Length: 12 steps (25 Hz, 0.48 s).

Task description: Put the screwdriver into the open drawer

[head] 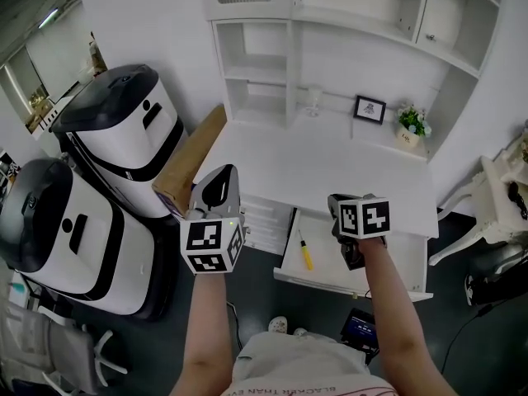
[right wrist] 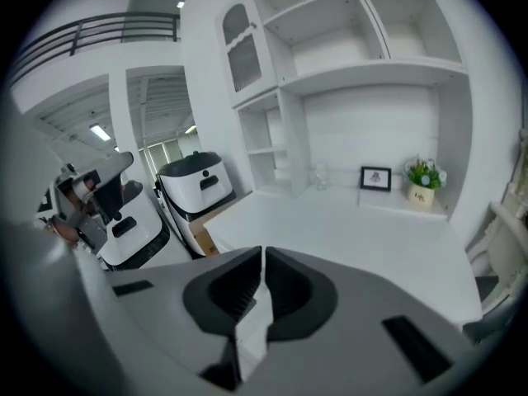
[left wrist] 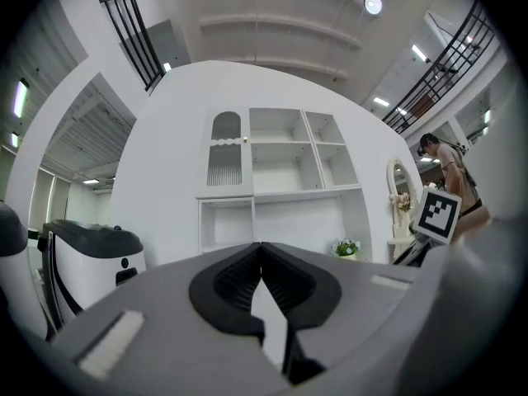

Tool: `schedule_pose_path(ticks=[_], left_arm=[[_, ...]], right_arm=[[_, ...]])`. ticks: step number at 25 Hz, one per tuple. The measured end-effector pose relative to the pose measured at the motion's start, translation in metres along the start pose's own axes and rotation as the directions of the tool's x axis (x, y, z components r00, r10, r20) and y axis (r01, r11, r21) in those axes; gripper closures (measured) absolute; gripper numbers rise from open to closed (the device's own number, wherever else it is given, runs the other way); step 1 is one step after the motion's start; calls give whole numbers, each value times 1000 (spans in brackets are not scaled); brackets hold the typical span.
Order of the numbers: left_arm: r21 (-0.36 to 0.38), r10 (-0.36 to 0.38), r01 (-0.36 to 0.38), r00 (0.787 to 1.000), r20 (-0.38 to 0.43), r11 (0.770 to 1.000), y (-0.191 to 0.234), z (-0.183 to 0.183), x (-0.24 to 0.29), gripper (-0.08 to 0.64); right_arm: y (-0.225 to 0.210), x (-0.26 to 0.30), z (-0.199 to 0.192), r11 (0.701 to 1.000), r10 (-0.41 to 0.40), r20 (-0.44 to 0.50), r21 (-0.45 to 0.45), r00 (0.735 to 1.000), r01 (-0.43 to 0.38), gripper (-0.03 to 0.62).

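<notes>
The screwdriver (head: 304,252), with a yellow handle and thin shaft, lies inside the open drawer (head: 356,285) under the white desk (head: 330,172), near the drawer's left side. My right gripper (head: 337,209) is raised above the drawer, right of the screwdriver and clear of it; its jaws are shut with nothing between them (right wrist: 263,254). My left gripper (head: 221,178) is held up left of the drawer, over the desk's left corner, its jaws also shut and empty (left wrist: 262,250).
Two white and black machines (head: 124,130) (head: 66,229) stand at the left beside a cardboard box (head: 194,159). On the desk's back sit a glass (head: 313,100), a picture frame (head: 370,108) and a potted plant (head: 411,124). A white chair (head: 495,196) is at right.
</notes>
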<state>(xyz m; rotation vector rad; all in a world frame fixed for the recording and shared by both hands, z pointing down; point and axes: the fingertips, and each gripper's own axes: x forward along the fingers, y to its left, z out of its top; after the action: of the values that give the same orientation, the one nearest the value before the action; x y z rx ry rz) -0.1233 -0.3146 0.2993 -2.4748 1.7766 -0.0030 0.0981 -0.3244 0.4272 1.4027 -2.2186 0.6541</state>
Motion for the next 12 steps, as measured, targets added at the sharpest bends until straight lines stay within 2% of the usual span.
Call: schedule_pose_path(ticks=[6, 12], left_arm=[[12, -5, 5, 1000, 30, 1000, -10, 18, -9, 549], [44, -14, 10, 996, 82, 999, -17, 47, -16, 549]], right_arm=[[18, -44, 45, 992, 18, 168, -127, 986, 4, 574], [31, -87, 85, 974, 2, 346, -215, 938, 77, 581]])
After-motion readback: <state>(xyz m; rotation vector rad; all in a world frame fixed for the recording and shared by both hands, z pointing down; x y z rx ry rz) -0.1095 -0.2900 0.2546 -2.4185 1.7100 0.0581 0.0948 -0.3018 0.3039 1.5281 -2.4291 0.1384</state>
